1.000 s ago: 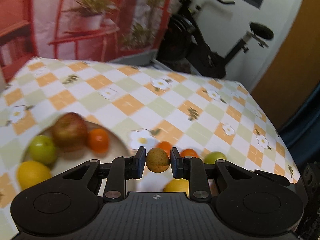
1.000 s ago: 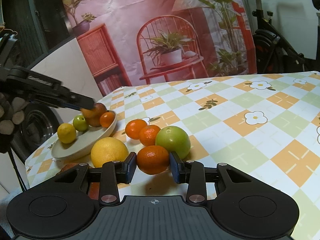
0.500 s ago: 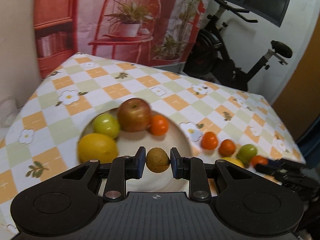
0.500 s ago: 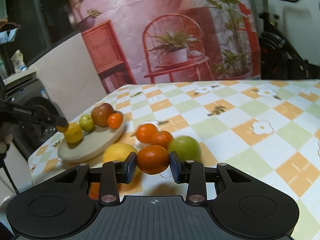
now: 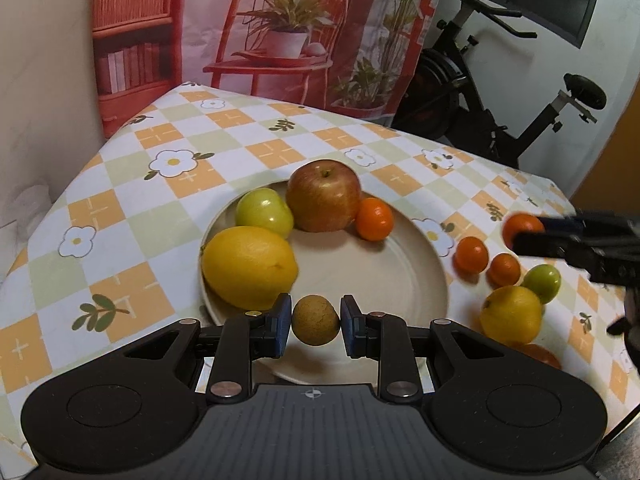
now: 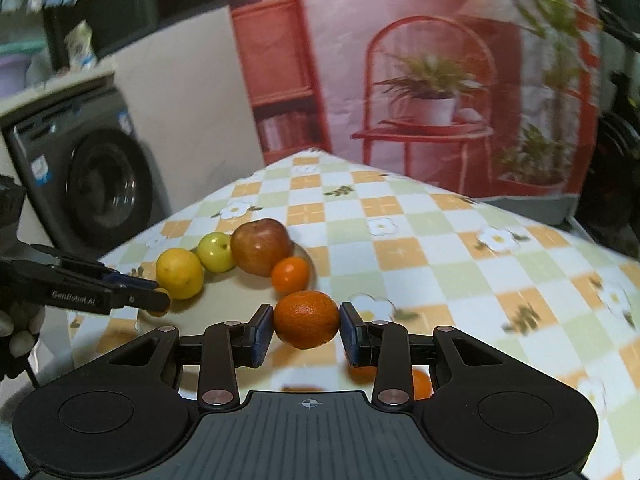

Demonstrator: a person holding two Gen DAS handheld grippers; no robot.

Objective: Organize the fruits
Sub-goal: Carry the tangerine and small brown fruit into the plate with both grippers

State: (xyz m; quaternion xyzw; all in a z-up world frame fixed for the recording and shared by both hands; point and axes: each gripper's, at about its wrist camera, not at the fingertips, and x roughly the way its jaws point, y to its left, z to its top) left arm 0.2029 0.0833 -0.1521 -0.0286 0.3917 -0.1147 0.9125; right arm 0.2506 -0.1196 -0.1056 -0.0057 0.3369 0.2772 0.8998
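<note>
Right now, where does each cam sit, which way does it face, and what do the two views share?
Left wrist: on the left gripper, angled down at the plate; its fingers clamp a brown fruit.
Right wrist: on the right gripper, angled down across the tablecloth; its fingers clamp a mandarin; a gloved hand shows at left.
Shared: the plate, red apple, lemon, and each other's gripper.

both wrist views look steeply down, close; they share the plate (image 5: 400,240) of fruit
</note>
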